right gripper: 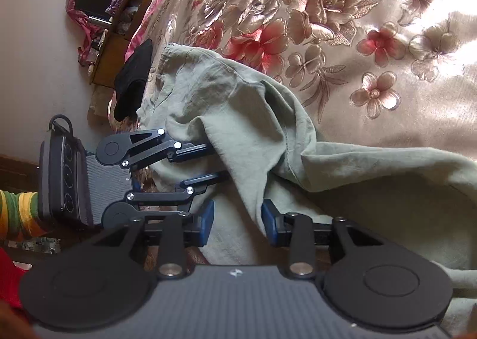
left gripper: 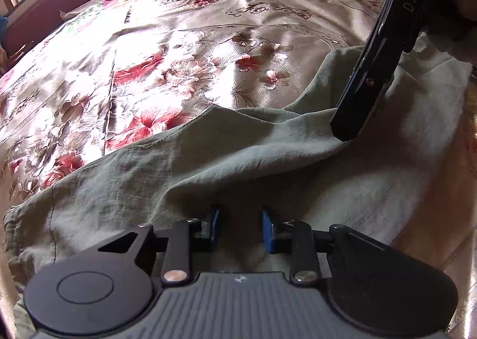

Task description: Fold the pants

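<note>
Right wrist view showed the crumpled sage-green linen pants [right gripper: 268, 136] on the floral satin bed [right gripper: 372, 25], a fold between both grippers' parted jaws, legs trailing right.

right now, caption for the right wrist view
Both grippers open at rumpled green pants on a floral bedspread, mid-fold.

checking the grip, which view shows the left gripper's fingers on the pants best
The right wrist view: it shows the left gripper side-on, both fingers spread with the green pants draped over them. The left wrist view shows only its blue pads apart over cloth.
</note>
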A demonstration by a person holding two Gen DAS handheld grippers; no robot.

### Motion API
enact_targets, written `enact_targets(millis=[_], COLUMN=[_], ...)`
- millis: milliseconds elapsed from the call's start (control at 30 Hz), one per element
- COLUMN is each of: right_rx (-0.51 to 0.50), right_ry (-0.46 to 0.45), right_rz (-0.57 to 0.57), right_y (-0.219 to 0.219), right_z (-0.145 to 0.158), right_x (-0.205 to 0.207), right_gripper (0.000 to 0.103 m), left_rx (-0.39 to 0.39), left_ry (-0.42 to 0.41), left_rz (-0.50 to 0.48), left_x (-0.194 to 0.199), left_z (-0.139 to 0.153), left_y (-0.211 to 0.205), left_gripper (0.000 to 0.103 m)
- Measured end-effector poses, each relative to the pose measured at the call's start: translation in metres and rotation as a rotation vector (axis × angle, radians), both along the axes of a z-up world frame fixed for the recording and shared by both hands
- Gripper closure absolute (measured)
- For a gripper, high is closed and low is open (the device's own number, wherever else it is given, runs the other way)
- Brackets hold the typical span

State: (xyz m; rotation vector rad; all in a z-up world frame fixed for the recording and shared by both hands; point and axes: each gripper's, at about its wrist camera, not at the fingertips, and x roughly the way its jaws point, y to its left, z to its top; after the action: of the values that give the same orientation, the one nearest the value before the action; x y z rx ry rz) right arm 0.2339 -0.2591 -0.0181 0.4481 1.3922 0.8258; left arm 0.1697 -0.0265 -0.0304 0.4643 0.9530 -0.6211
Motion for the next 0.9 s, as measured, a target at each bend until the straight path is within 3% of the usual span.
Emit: enact_targets(millis=[167, 333, 400, 500, 567, 667, 767, 900], right_rx=[0.018, 0.175, 0.254, 0.278, 0.25, 0.153, 0.071, -0.121], right_ry=[-0.021, 0.046, 0.018, -0.049, -0.102, -0.177, -0.236, -0.278], right_rz=[-0.056, -0.183, -0.251, -0.356, -0.402, -0.369, -0.364, -0.372], right_y=[0.015, 0.023, 0.02, 0.009, 0.004, 0.0, -0.02, -0.053], right_z=[-0.024, -0.054, -0.052, -0.048, -0.042, -0.021, 0.005, 0.03], right_x=[0.019, 0.043, 0.058, 0.087, 0.105, 0.112, 0.084, 0.021], right_gripper=[0.063, 0.063, 0.063, 0.063, 0.063, 0.063, 0.063, 0.063], left_rx=[-0.003, -0.009, -0.012, -0.013, -0.018, -0.015, -0.025, -0.025], left_ry=[-0.01, -0.009, -0.01, -0.029, -0.038, -0.047, -0.053, -0.087], left_rz=[-0.008, -0.008, -0.01, -0.01, 0.0, 0.006, 0.004, -0.034], left_x=[-0.001, -0.002, -0.001, 0.004, 0.008, 0.01, 0.009, 0.006], left_z=[0.001, 0.0, 0.0, -0.001, 0.0, 0.001, 0.007, 0.017], left_y=[-0.002, 0.001, 0.001, -0.001, -0.003, -0.005, -0.005, -0.017], left_gripper=[0.059, 0.059, 0.058, 0.058, 0.058, 0.058, 0.058, 0.058])
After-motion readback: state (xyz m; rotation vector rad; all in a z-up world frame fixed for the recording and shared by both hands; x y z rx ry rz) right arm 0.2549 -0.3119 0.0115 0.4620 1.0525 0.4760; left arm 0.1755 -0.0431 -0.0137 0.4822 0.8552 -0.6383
